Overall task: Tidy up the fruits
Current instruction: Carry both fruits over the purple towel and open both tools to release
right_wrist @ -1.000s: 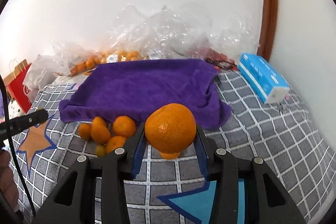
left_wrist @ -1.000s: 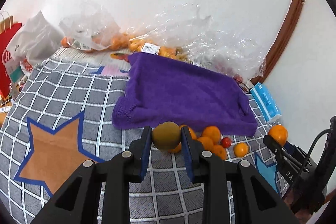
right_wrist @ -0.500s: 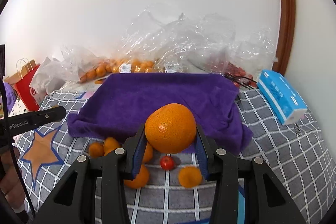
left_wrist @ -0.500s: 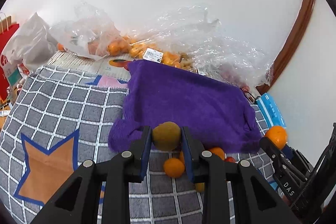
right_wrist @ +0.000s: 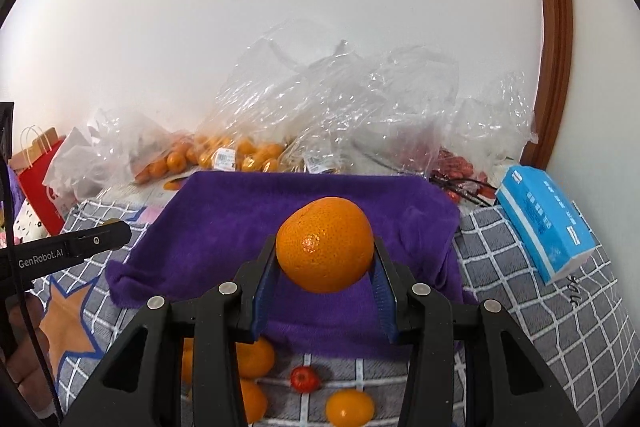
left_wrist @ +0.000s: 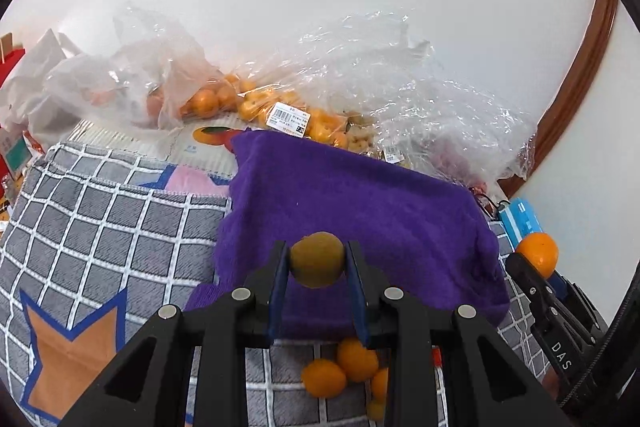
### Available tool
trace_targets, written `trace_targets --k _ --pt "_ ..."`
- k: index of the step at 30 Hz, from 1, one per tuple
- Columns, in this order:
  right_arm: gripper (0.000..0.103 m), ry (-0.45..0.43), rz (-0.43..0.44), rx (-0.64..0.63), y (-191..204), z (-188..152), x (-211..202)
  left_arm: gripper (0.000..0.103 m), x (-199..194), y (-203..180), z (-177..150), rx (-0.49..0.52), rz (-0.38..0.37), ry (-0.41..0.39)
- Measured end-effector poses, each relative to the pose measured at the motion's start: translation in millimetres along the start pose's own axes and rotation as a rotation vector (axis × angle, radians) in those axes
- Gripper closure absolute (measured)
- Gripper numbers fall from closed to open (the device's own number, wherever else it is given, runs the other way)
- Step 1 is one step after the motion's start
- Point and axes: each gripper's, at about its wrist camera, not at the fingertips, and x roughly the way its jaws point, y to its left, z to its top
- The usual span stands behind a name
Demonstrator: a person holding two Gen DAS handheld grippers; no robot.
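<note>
My left gripper (left_wrist: 318, 261) is shut on a small olive-brown round fruit (left_wrist: 317, 258), held above the near edge of a purple towel (left_wrist: 360, 203). My right gripper (right_wrist: 325, 261) is shut on a large orange (right_wrist: 326, 243), also above the towel's near edge (right_wrist: 280, 223). The orange and right gripper show at the right of the left wrist view (left_wrist: 537, 253). Several small oranges (left_wrist: 340, 367) lie on the checked cloth below the towel. In the right wrist view there are also oranges (right_wrist: 252, 359), a small red fruit (right_wrist: 305, 378) and a small orange (right_wrist: 349, 407).
Clear plastic bags of oranges (left_wrist: 256, 107) and red fruit (right_wrist: 452, 163) lie behind the towel against the white wall. A blue tissue pack (right_wrist: 548, 223) lies right of the towel. A red paper bag (right_wrist: 38, 175) stands at far left. The grey checked cloth (left_wrist: 100, 219) has star patterns.
Both grippers have moved forward and up with their fruit, from above the loose oranges to above the towel's near edge. The loose fruits now lie below the fingers.
</note>
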Motion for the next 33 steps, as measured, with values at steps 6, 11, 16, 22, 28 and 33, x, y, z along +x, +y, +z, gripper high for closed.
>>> trace_targets --k 6,11,16,22,28,33 --pt "0.06 -0.008 -0.018 0.018 -10 10 12 0.076 16 -5 6 0.0 0.0 0.008" --pt "0.06 -0.022 -0.033 0.025 -15 15 23 0.076 30 -7 10 0.0 -0.013 0.013" --pt "0.06 -0.016 -0.018 0.042 -18 12 37 0.076 44 -6 4 0.005 -0.022 0.018" --pt "0.06 0.013 -0.036 0.031 -23 6 53 0.076 56 -4 -2 0.014 -0.019 0.029" --pt "0.06 0.044 -0.066 0.047 -34 -1 66 0.076 57 0 0 -0.001 -0.021 0.02" --pt "0.06 0.072 -0.058 0.049 -37 -7 74 0.076 60 4 -2 -0.013 -0.019 0.01"
